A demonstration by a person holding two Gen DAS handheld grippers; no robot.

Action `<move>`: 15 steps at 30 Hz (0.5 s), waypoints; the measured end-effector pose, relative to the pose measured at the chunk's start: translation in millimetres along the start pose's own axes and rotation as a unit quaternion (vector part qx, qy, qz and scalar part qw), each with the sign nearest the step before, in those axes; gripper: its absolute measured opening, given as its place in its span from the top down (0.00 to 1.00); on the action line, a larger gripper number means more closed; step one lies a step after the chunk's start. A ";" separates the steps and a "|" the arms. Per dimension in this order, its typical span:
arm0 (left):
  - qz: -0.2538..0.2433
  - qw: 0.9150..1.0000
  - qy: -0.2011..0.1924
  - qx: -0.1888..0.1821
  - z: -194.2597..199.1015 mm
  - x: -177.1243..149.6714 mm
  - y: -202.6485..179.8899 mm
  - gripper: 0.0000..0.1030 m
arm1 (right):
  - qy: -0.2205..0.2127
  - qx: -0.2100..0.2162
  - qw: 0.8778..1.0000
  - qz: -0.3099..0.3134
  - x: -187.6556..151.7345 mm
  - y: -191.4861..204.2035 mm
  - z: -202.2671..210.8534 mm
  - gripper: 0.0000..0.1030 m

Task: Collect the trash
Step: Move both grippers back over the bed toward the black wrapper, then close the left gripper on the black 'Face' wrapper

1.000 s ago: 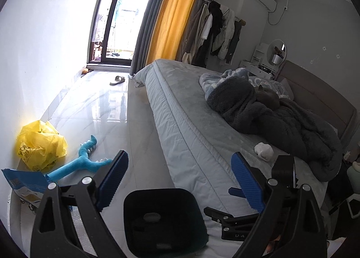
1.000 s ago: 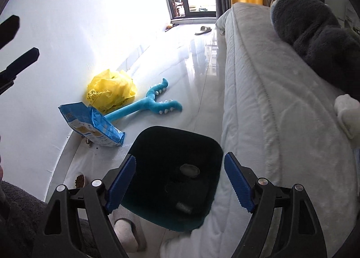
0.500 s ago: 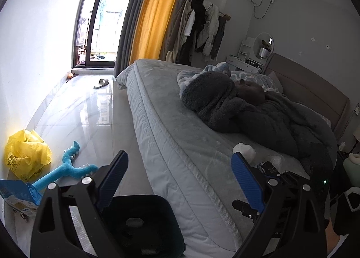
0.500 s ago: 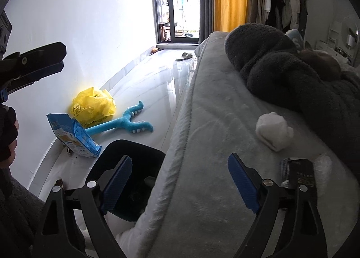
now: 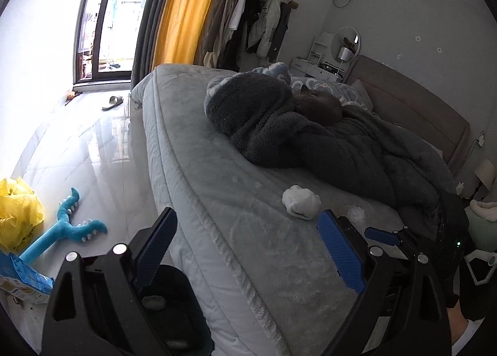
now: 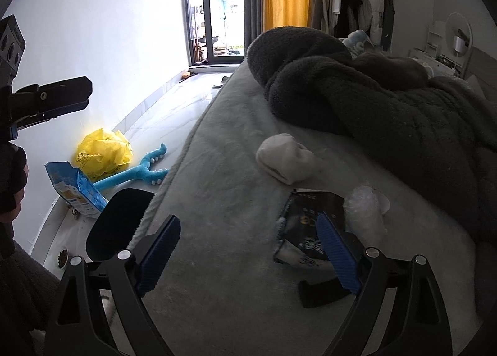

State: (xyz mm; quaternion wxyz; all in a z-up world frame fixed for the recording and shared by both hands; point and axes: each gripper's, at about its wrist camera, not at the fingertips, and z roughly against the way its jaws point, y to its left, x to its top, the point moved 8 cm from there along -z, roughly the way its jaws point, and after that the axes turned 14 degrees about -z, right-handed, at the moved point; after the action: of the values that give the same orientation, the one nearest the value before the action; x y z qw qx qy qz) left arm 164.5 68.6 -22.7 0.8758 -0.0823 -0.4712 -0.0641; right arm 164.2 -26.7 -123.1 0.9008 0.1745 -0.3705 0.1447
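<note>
A black snack wrapper [image 6: 310,228] lies on the grey bed, with crumpled clear plastic [image 6: 365,216] beside it and a white wad [image 6: 284,158] a little farther off. My right gripper [image 6: 248,255] is open and empty, low over the bed, its right finger over the wrapper's near edge. My left gripper [image 5: 248,250] is open and empty, over the bed's edge. The white wad [image 5: 301,202] and clear plastic [image 5: 354,212] show beyond it. A black trash bin [image 5: 174,309] stands on the floor below, with scraps inside. It also shows in the right wrist view [image 6: 119,225].
A dark blanket heap [image 5: 310,135] covers the far bed. On the floor by the wall lie a yellow bag [image 6: 104,152], a blue packet [image 6: 77,191] and a blue plush toy [image 6: 136,172]. A slipper [image 5: 113,102] lies near the balcony door.
Both grippers have swung from over the bin toward the bed. The right gripper has come down close to the black wrapper. Both stay open.
</note>
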 end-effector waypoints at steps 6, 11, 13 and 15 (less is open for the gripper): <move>0.006 1.000 0.016 -0.023 -20.5 2.2 -20.9 0.13 | -0.005 -0.010 1.000 -0.006 -3.6 -30.0 7.5 0.12; 0.004 0.998 0.038 -0.047 -41.9 -1.8 -41.4 0.17 | 0.005 -0.015 1.000 -0.013 -9.4 -49.1 4.4 0.12; 0.003 0.997 0.046 -0.059 -50.9 -3.3 -50.1 0.19 | 0.013 -0.012 1.000 -0.020 -12.1 -56.3 0.1 0.12; 0.002 0.996 0.054 -0.070 -58.4 -5.5 -57.9 0.22 | 0.024 -0.005 0.999 -0.031 -17.5 -63.0 -4.5 0.12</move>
State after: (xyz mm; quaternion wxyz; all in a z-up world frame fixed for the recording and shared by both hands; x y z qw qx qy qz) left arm 198.1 0.3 -54.2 0.8922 -0.1404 -0.4177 -0.0991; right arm 179.5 -83.6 -151.7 0.9143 0.1774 -0.3441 0.1188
